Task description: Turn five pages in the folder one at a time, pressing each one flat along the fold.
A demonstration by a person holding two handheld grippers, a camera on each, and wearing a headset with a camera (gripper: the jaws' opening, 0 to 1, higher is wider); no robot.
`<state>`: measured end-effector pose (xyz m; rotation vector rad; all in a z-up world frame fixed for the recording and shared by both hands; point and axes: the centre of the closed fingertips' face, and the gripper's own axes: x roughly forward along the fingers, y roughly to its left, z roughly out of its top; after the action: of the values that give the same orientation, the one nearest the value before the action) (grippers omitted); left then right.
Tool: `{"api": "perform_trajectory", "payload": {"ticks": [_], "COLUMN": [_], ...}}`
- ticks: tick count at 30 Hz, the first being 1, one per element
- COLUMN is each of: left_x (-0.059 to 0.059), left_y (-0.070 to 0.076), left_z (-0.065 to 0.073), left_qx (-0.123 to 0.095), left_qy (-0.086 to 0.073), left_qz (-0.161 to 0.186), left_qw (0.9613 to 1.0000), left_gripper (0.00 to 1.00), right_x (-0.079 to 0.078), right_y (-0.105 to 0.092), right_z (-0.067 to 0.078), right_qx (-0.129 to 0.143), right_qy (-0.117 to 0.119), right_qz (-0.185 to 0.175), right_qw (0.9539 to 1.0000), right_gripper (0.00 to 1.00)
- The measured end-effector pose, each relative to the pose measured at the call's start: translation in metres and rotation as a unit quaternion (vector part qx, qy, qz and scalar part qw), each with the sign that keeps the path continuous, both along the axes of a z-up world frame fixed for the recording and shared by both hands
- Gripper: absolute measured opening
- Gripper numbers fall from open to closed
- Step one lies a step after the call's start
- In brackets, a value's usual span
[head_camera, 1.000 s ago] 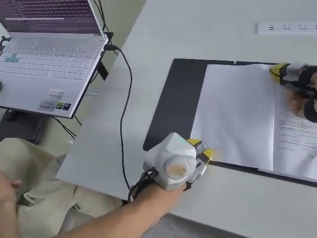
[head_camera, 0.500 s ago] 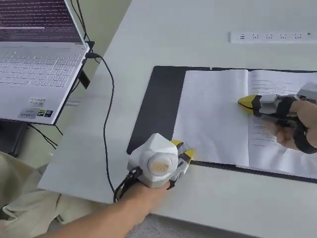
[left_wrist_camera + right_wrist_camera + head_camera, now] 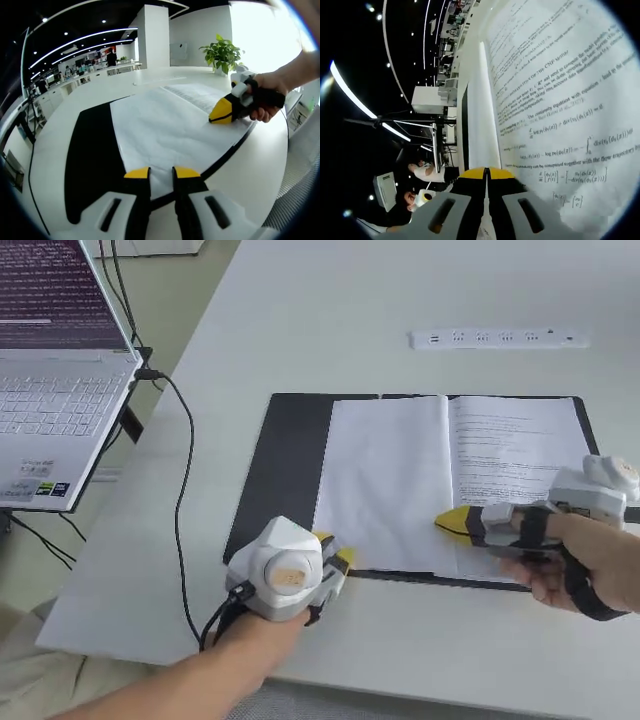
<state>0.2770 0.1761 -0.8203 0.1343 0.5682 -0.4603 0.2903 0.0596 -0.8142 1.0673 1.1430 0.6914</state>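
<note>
Here the folder (image 3: 285, 480) lies open on the white surface (image 3: 330, 320), its black cover flat. A blank-backed turned sheet (image 3: 385, 480) rests on the left half and a printed page (image 3: 515, 450) on the right. The right tool (image 3: 450, 523) is clenched on nothing, and its yellow tips sit on the paper at the fold (image 3: 447, 455), close to the folder's near edge. The left tool (image 3: 335, 550) rests at the near left corner of the turned sheet. Its jaws are slightly parted and grasp nothing, and it seems to be pinning that corner down.

At least one page appears to be turned. The press along the fold looks nearly at its end, since the tips are close to the lower edge. How many of the five are done cannot be counted from the stack. A laptop (image 3: 50, 420) and a power strip (image 3: 495, 338) lie well apart from the work.
</note>
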Motion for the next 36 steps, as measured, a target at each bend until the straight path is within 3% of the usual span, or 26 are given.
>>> {"api": "perform_trajectory", "payload": {"ticks": [8,12,17,19,23,24,27,28,31,36], "left_x": [-0.001,-0.002,-0.002,-0.002,-0.005,-0.006,-0.011,-0.013,-0.021,-0.036], "left_y": [0.000,0.000,0.000,0.000,0.001,0.001,0.003,0.004,0.004,0.007], "left_z": [0.001,0.002,0.003,0.004,0.006,0.008,0.023,0.028,0.048,0.076], "left_qx": [0.000,0.003,0.002,0.003,-0.009,-0.012,-0.032,-0.032,-0.039,-0.050], "left_qy": [0.001,0.004,0.009,0.017,0.049,0.051,0.048,0.047,0.036,0.023], "left_qz": [0.001,0.001,0.006,0.008,0.010,0.010,0.018,0.021,0.014,0.008], "left_qw": [1.0000,1.0000,0.9999,0.9998,0.9987,0.9986,0.9982,0.9982,0.9985,0.9985], "left_gripper": [0.15,0.15,0.15,0.15,0.14,0.14,0.16,0.17,0.17,0.23], "right_x": [-0.037,-0.048,-0.068,-0.075,-0.074,-0.076,-0.076,-0.074,-0.073,-0.078], "right_y": [0.001,0.001,0.004,0.003,-0.010,-0.013,-0.031,-0.038,-0.061,-0.089], "right_z": [0.004,0.004,0.014,0.022,0.048,0.054,0.075,0.082,0.102,0.135], "right_qx": [0.015,0.020,0.021,0.013,0.009,0.008,-0.029,-0.046,-0.086,-0.119], "right_qy": [0.009,0.013,0.010,-0.013,-0.053,-0.061,-0.115,-0.141,-0.186,-0.227], "right_qz": [0.001,0.001,0.014,0.020,-0.011,-0.013,-0.031,-0.039,-0.062,-0.120], "right_qw": [0.9998,0.9997,0.9996,0.9996,0.9985,0.9980,0.9925,0.9881,0.9769,0.9592], "right_gripper": [0.00,0.00,0.00,0.00,0.00,0.00,0.00,0.00,0.00,0.08]}}
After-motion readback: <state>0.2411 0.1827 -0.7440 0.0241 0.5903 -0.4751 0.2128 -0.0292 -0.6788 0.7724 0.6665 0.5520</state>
